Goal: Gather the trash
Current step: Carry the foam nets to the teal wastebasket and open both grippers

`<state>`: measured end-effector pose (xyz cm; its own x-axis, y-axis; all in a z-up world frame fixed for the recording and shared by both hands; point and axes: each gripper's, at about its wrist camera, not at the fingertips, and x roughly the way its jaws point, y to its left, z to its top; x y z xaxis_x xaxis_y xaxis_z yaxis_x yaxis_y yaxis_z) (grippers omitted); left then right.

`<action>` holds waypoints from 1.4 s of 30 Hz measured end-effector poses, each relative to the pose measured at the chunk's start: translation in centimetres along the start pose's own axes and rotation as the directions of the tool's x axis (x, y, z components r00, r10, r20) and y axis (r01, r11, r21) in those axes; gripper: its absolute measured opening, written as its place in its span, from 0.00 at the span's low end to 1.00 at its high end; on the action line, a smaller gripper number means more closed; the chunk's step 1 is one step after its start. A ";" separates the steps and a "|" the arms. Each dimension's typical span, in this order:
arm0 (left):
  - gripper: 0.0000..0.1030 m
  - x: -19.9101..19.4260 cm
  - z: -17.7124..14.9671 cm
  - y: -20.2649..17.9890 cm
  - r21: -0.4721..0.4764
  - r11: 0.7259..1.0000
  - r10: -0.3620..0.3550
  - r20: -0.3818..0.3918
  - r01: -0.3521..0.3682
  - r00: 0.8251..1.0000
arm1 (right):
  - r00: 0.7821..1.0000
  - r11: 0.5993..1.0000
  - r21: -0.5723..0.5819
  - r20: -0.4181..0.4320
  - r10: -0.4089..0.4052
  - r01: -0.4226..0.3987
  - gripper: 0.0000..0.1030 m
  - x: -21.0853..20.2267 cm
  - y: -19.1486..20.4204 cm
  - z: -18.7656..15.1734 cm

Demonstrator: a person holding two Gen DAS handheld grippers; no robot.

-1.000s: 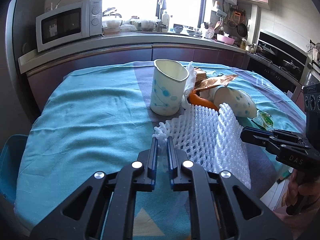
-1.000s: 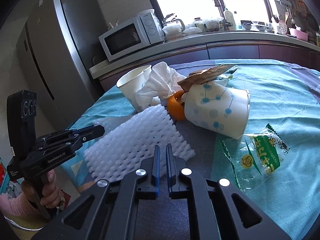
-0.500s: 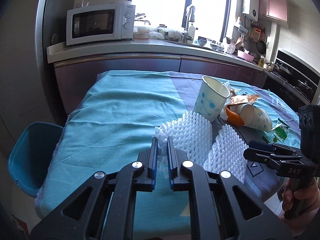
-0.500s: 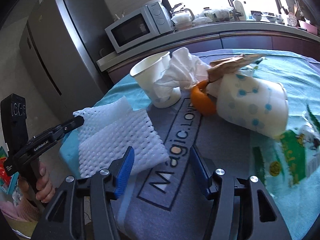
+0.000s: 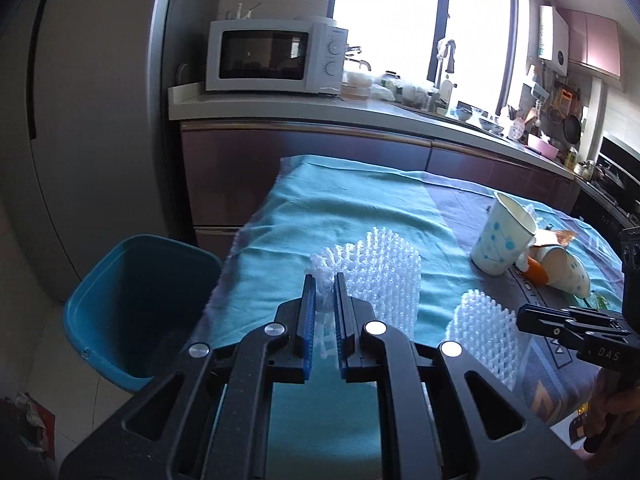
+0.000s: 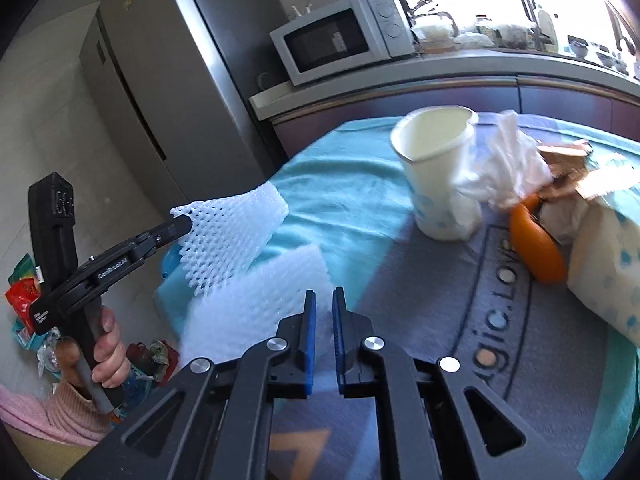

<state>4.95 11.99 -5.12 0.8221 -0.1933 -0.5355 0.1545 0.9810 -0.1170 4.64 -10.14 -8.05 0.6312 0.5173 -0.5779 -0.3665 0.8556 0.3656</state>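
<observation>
Left gripper [image 5: 324, 288] clenched on foam net [image 5: 384, 276] over the tabletop's left edge; blue bin [image 5: 132, 300] lay lower-left. Right gripper [image 6: 323, 304] closed, seemingly empty.

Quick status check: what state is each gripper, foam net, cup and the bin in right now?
left gripper: shut on foam net, lifted
right gripper: nearly shut, holding nothing
second foam net: lying on table
upright cup: standing, looks empty
tipped cup: on its side
blue bin: open
</observation>
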 end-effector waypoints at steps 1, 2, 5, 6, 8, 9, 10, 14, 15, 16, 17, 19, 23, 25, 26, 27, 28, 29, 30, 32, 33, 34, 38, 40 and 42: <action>0.09 -0.3 0.2 0.9 -0.012 1.000 0.019 0.009 -0.019 1.000 | 1.000 1.000 -0.004 0.003 0.014 -0.014 0.06 0.2 0.3 0.5; 0.09 -0.5 0.5 1.9 -0.024 0.999 0.037 0.018 -0.037 0.999 | 1.000 1.000 -0.007 0.003 0.030 -0.030 0.05 0.6 0.6 1.1; 0.09 -1.5 1.2 4.8 -0.066 0.993 0.097 0.041 -0.094 0.994 | 0.997 0.997 -0.028 0.009 0.074 -0.074 0.05 1.7 1.7 2.9; 0.09 -1.9 1.2 5.7 -0.076 0.991 0.117 0.048 -0.114 0.992 | 0.996 0.996 -0.036 0.012 0.087 -0.087 0.05 2.1 2.1 3.5; 0.09 -2.6 1.6 7.6 -0.099 0.983 0.162 0.061 -0.156 0.985 | 0.993 0.992 -0.052 0.012 0.119 -0.118 0.05 2.9 3.0 4.7; 0.09 -2.9 1.7 8.5 -0.107 0.979 0.183 0.067 -0.176 0.981 | 0.991 0.990 -0.058 0.013 0.132 -0.132 0.05 3.3 3.5 5.4; 0.09 -3.2 1.9 9.3 -0.117 0.973 0.207 0.070 -0.198 0.976 | 0.989 0.987 -0.063 0.011 0.148 -0.147 0.05 3.9 4.0 6.0; 0.09 -4.0 2.1 12.5 -0.145 0.952 0.281 0.071 -0.269 0.957 | 0.980 0.977 -0.084 0.001 0.198 -0.197 0.04 6.2 6.2 8.1; 0.09 -4.0 2.1 13.3 -0.152 0.947 0.295 0.065 -0.283 0.953 | 0.978 0.974 -0.084 -0.002 0.209 -0.208 0.04 6.7 6.7 8.5; 0.09 -4.0 2.1 14.1 -0.159 0.940 0.314 0.057 -0.301 0.948 | 0.975 0.972 -0.081 -0.007 0.222 -0.222 0.04 7.4 7.2 9.0; 0.09 -4.0 2.0 14.7 -0.163 0.934 0.330 0.051 -0.318 0.943 | 0.972 0.969 -0.077 -0.012 0.235 -0.235 0.04 8.0 7.6 9.4; 0.09 -3.8 1.8 15.9 -0.169 0.926 0.348 0.035 -0.338 0.937 | 0.968 0.965 -0.074 -0.019 0.250 -0.251 0.04 9.3 8.7 10.2; 0.09 -2.6 1.3 17.8 -0.168 0.912 0.378 -0.012 -0.374 0.926 | 0.964 0.961 -0.076 -0.048 0.262 -0.265 0.04 12.0 10.7 11.3; 0.09 -1.7 1.0 18.6 -0.170 0.905 0.389 -0.035 -0.389 0.920 | 0.964 0.961 -0.081 -0.068 0.258 -0.263 0.04 13.6 11.7 11.6; 0.09 -1.4 0.9 19.1 -0.173 0.903 0.392 -0.043 -0.393 0.919 | 0.964 0.962 -0.083 -0.078 0.255 -0.261 0.04 14.2 12.2 11.6; 0.10 -1.0 0.8 19.5 -0.175 0.901 0.394 -0.051 -0.397 0.918 | 0.963 0.962 -0.084 -0.093 0.253 -0.261 0.04 15.0 12.6 11.6; 0.10 -0.6 0.7 19.8 -0.178 0.898 0.399 -0.059 -0.403 0.915 | 0.963 0.963 -0.086 -0.107 0.246 -0.255 0.05 15.8 13.0 11.6; 0.10 -0.3 0.6 20.1 -0.180 0.895 0.402 -0.067 -0.408 0.913 | 0.964 0.964 -0.091 -0.119 0.238 -0.249 0.04 16.6 13.4 11.6; 0.10 0.0 0.6 20.6 -0.182 0.893 0.404 -0.075 -0.411 0.912 | 0.963 0.965 -0.092 -0.135 0.234 -0.247 0.04 17.3 13.7 11.6; 0.10 0.7 0.5 21.3 -0.189 0.890 0.406 -0.089 -0.415 0.910 | 0.963 0.967 -0.099 -0.159 0.217 -0.234 0.05 18.7 14.1 11.4; 0.10 1.2 0.4 21.7 -0.193 0.890 0.402 -0.096 -0.413 0.911 | 0.962 0.968 -0.103 -0.173 0.210 -0.230 0.05 19.2 14.5 11.3; 0.10 1.6 0.4 22.1 -0.198 0.889 0.400 -0.106 -0.413 0.911 | 0.962 0.969 -0.104 -0.185 0.203 -0.224 0.05 19.8 14.7 11.2; 0.15 3.4 -0.2 22.4 -0.208 0.881 0.402 -0.141 -0.424 0.905 | 0.958 0.973 -0.119 -0.231 0.167 -0.198 0.08 21.9 15.4 11.0; 0.22 4.3 -0.5 22.7 -0.213 0.880 0.398 -0.156 -0.424 0.904 | 0.952 0.975 -0.115 -0.263 0.156 -0.191 0.11 22.7 15.3 10.9; 0.33 4.9 -0.7 22.7 -0.212 0.878 0.401 -0.163 -0.429 0.902 | 0.953 0.978 -0.109 -0.267 0.146 -0.180 0.16 22.9 15.2 11.0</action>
<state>12.13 33.26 -10.97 0.7135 0.2165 -0.6664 -0.3332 0.9415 -0.0508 21.04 14.52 -7.70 0.3654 0.6226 -0.6920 -0.5467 0.7452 0.3819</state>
